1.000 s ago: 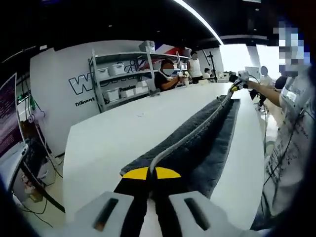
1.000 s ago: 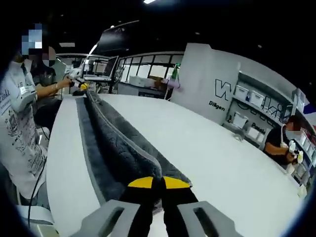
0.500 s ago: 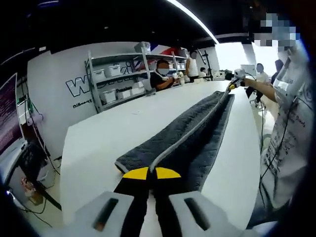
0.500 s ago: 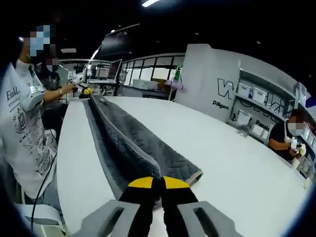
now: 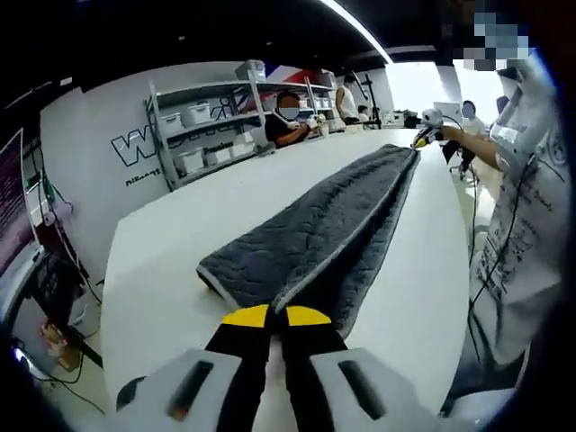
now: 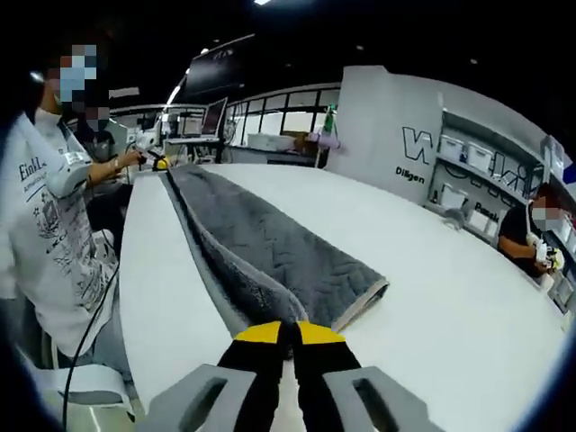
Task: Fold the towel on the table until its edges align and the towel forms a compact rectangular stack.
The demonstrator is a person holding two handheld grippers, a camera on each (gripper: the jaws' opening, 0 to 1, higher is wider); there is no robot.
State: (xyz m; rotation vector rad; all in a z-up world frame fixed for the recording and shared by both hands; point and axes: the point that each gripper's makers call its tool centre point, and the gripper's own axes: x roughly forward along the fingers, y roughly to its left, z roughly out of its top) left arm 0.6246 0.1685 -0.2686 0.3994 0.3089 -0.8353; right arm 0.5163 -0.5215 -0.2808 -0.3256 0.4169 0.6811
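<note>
Left gripper view: my left hand-held gripper (image 5: 276, 317) is pressed together, pinching one end of the grey towel (image 5: 315, 225), which stretches long across the white counter (image 5: 171, 243).

Right gripper view: my right hand-held gripper (image 6: 289, 333) pinches the towel's (image 6: 261, 238) opposite end, its jaws pressed together. The towel lies folded lengthwise.

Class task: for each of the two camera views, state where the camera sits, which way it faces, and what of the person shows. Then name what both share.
Left gripper view: rides the left hand-held gripper, looking along the towel toward the right hand-held gripper; the person's shirt shows at right.
Right gripper view: rides the right hand-held gripper, facing back toward the left hand-held gripper; shirt at left.
Shared: towel, white table.
</note>
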